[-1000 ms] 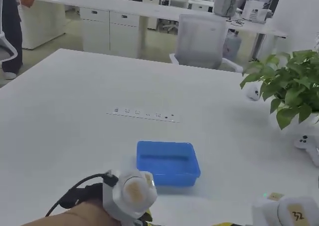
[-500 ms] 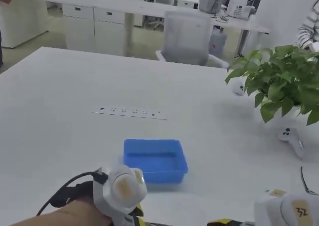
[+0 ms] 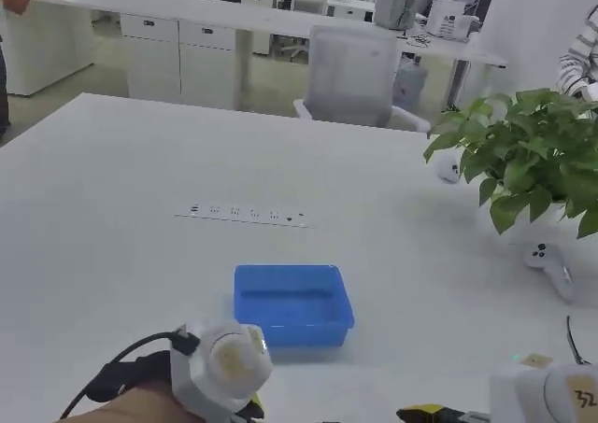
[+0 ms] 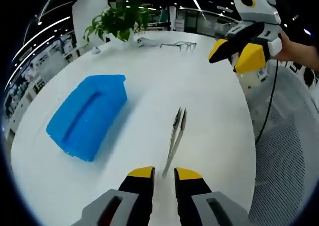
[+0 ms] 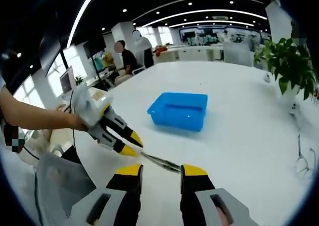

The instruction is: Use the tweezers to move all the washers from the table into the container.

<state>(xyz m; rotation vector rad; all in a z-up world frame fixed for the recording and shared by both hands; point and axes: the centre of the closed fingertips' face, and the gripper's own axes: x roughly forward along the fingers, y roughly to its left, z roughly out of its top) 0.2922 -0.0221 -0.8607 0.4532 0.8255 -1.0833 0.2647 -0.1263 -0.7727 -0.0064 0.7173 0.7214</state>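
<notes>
Two grippers are in our hands at the near edge of the white table [image 3: 140,180]. Our left gripper [image 4: 164,175] has its jaws parted, and the joined end of the tweezers [image 4: 175,136] lies between the yellow tips without being clamped. The tweezers lie on the table pointing away from us, their arms slightly spread at the far tips. Our right gripper [image 5: 162,172] hangs off to the right of the tweezers, its jaws also apart and gripping nothing. The blue container [image 3: 297,335] stands on the table to the far left of the tweezers, apart from them. Beyond it lies a power strip [image 3: 248,216]. At the far right stands a potted plant [image 3: 528,152], with a white controller [image 3: 551,264] and a pair of glasses [image 4: 179,46] near it.
</notes>
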